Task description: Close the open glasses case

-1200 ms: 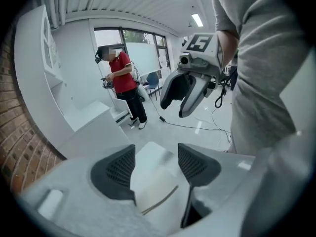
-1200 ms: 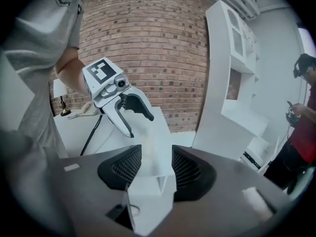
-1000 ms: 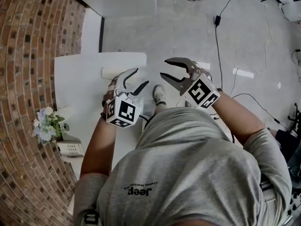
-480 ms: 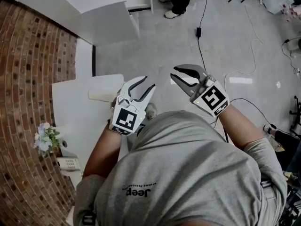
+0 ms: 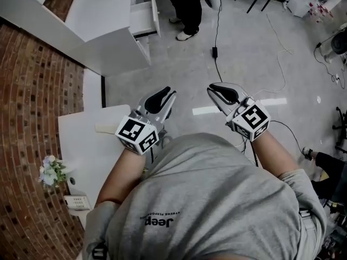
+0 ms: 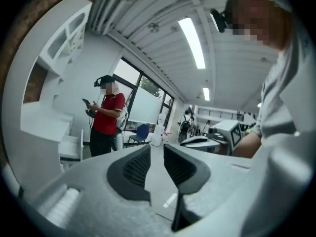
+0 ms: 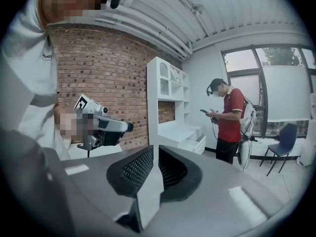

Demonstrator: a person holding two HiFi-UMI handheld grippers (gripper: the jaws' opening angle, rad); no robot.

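Note:
The glasses case point(image 5: 104, 127) shows only as a cream sliver on the white table point(image 5: 81, 150), behind my left hand; I cannot tell whether it is open or closed. My left gripper point(image 5: 167, 95) is raised in front of my chest and points out over the floor, away from the case. Its jaws are closing with a narrow gap and nothing between them point(image 6: 157, 154). My right gripper point(image 5: 214, 89) is held up to the right of it, also over the floor. Its jaws are closing to a thin slit, empty point(image 7: 156, 154).
A person in a red shirt point(image 5: 187, 4) stands ahead on the grey floor, near a white cabinet with an open drawer point(image 5: 143, 18). A cable and plug point(image 5: 215, 52) lie on the floor. Flowers point(image 5: 51, 172) and a keypad point(image 5: 78, 202) sit on the table by the brick wall.
Both grippers have lifted and moved away from the table toward the open floor. Their jaws have narrowed from wide open to nearly together. The head view has tipped forward.

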